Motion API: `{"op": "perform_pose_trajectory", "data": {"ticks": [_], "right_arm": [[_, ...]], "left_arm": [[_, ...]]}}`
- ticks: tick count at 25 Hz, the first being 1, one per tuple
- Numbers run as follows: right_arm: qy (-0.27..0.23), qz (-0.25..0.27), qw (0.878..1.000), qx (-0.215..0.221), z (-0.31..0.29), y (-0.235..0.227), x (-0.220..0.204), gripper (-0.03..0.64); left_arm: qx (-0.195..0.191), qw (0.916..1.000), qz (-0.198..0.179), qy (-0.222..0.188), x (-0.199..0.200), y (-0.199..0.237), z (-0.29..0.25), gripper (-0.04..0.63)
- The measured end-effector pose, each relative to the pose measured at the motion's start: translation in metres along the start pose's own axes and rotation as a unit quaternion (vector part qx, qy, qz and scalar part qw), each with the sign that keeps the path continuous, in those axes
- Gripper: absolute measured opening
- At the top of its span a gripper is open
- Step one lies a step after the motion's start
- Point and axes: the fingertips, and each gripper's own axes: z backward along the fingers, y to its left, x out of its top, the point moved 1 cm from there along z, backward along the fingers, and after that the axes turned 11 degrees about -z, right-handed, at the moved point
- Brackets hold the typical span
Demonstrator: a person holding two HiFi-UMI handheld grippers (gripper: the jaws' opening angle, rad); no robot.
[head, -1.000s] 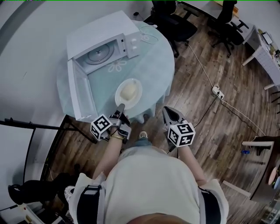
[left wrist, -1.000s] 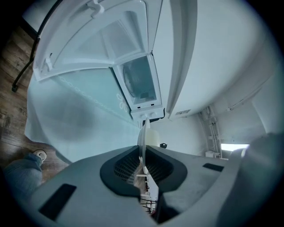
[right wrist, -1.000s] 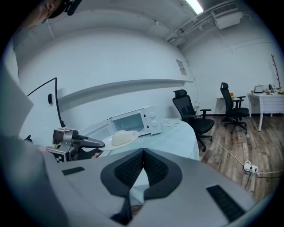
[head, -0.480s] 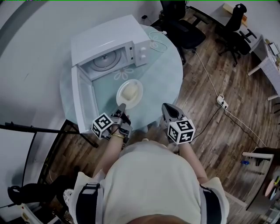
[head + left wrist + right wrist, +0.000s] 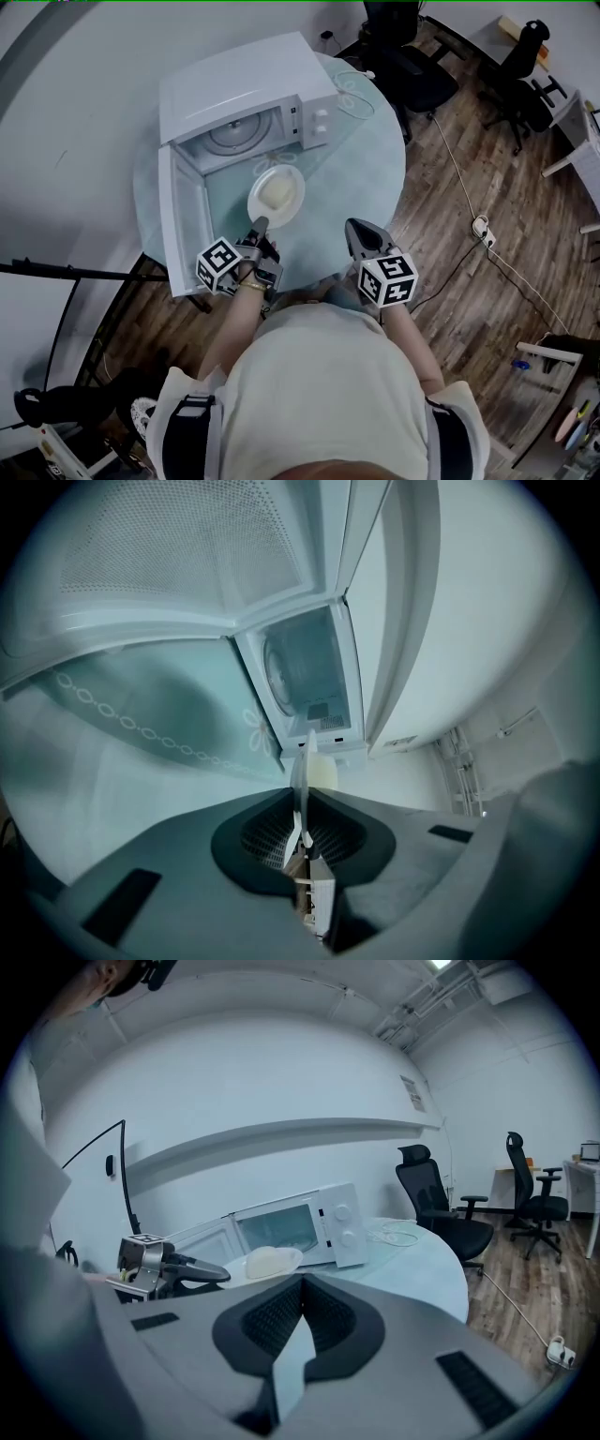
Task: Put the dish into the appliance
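A white dish (image 5: 276,192) with a pale lump of food on it hangs over the table, just in front of the open microwave (image 5: 248,103). My left gripper (image 5: 260,225) is shut on the dish's near rim. In the left gripper view the dish (image 5: 302,780) stands edge-on between the jaws, facing the microwave's cavity (image 5: 305,672). The glass turntable (image 5: 236,134) inside is bare. My right gripper (image 5: 354,228) is shut and empty, right of the dish near the table's edge. From the right gripper view the dish (image 5: 272,1262) and the left gripper (image 5: 164,1269) show at left.
The microwave's door (image 5: 183,220) swings out to the left, beside the left gripper. The round glass table (image 5: 366,169) carries a coiled white cable (image 5: 349,94) right of the microwave. Office chairs (image 5: 412,66) and a floor socket (image 5: 484,225) stand on the wooden floor beyond.
The left gripper has carried the dish forward, closer to the microwave's opening. The right gripper has kept its place beside it.
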Motion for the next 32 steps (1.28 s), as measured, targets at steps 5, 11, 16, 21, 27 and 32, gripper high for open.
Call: {"op": "perform_pose_trajectory", "data": {"ticks": [5, 11, 16, 21, 27, 32], "right_arm": [[0.014, 0.003, 1.000, 0.028, -0.021, -0.004, 0.008, 0.008], [0.045, 0.027, 0.996, 0.070, -0.055, -0.019, 0.030, 0.008], [0.063, 0.051, 0.991, 0.102, -0.079, -0.024, 0.053, 0.008], [0.089, 0.064, 0.985, 0.130, -0.104, -0.024, 0.058, 0.006], [0.119, 0.079, 0.976, 0.162, -0.128, -0.015, 0.054, 0.008], [0.136, 0.083, 0.971, 0.179, -0.145, -0.011, 0.053, 0.006]], "left_arm": [[0.011, 0.9995, 0.007, -0.030, 0.016, 0.002, -0.014, 0.037], [0.027, 0.9960, 0.028, -0.080, 0.036, 0.005, -0.035, 0.037], [0.040, 0.9920, 0.041, -0.112, 0.050, 0.008, -0.051, 0.037], [0.048, 0.9885, 0.042, -0.137, 0.067, 0.015, -0.065, 0.037], [0.058, 0.9832, 0.055, -0.164, 0.085, 0.030, -0.077, 0.037], [0.064, 0.9792, 0.070, -0.179, 0.101, 0.041, -0.088, 0.037]]}}
